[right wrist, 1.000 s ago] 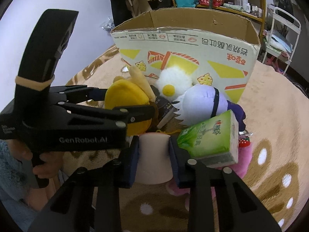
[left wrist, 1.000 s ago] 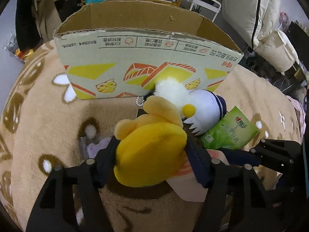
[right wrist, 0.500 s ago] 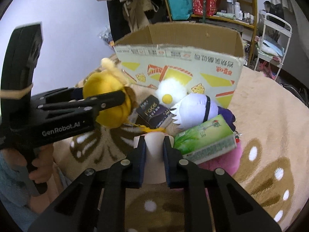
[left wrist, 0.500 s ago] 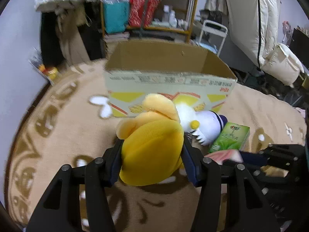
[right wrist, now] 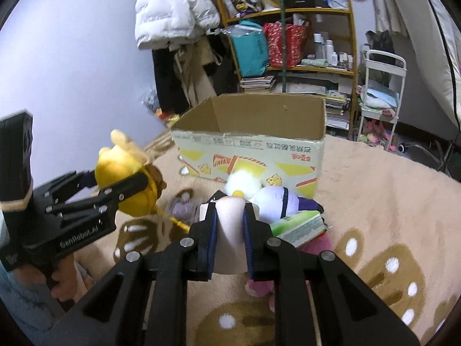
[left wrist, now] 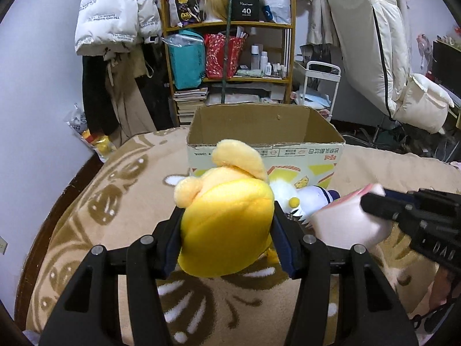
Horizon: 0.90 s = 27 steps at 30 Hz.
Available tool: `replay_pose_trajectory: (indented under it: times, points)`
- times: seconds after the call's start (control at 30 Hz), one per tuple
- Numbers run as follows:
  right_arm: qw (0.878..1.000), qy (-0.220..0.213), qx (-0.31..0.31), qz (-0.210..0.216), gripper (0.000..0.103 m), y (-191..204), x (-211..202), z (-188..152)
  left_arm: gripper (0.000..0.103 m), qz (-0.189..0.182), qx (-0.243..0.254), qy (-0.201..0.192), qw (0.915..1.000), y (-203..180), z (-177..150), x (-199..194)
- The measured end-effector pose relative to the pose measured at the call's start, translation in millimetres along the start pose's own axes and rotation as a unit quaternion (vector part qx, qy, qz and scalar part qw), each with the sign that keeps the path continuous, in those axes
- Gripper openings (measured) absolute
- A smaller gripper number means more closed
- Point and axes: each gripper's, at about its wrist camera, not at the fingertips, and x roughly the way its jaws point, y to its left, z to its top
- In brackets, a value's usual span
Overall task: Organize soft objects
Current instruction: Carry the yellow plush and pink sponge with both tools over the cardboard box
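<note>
My left gripper point(left wrist: 227, 233) is shut on a yellow plush toy point(left wrist: 227, 225), held up above the rug; the same toy point(right wrist: 121, 170) shows at the left of the right wrist view. My right gripper point(right wrist: 230, 230) is shut on a pale pink soft object point(right wrist: 230, 230), which also appears at the right of the left wrist view point(left wrist: 345, 225). An open cardboard box point(left wrist: 265, 132) stands behind both. A white and purple plush point(right wrist: 273, 201), a white fluffy plush point(right wrist: 242, 184) and a green tissue pack point(right wrist: 299, 226) lie in front of the box.
A tan patterned rug point(left wrist: 100, 201) covers the surface. A pink plush point(right wrist: 314, 245) lies under the tissue pack, a small grey-purple item point(right wrist: 181, 210) on the rug. Shelves point(left wrist: 230, 57), hanging coats point(left wrist: 115, 28) and a white cart point(right wrist: 380, 92) stand behind.
Both grippers have risen from the rug, lifting the yellow plush and the pink object off the pile. The right gripper's jaws squeezed tighter on the pink object. The box now appears farther and lower.
</note>
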Motion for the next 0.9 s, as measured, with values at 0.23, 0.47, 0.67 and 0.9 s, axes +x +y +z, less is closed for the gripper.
replay_pose_trajectory:
  times: [0.23,0.47,0.67,0.9]
  points:
    - [0.998,-0.052,0.006,-0.021,0.018,-5.8,-19.7,11.5,0.054,0.013,-0.007,-0.021,0.9997,4.0,3.0,-6.8]
    - [0.996,-0.082,-0.001,-0.042,0.018,-9.4,-26.1,27.6,0.054,0.032,-0.008,-0.057,0.9979,6.8,9.7,-13.9]
    - [0.992,-0.109,-0.022,-0.063,0.018,-8.0,-27.3,46.6,0.054,0.048,-0.015,-0.094,0.9943,10.6,24.4,-15.7]
    - [0.987,-0.138,-0.023,-0.076,0.018,-14.6,-18.5,72.8,0.054,0.061,-0.012,-0.147,0.9872,7.9,46.9,-10.5]
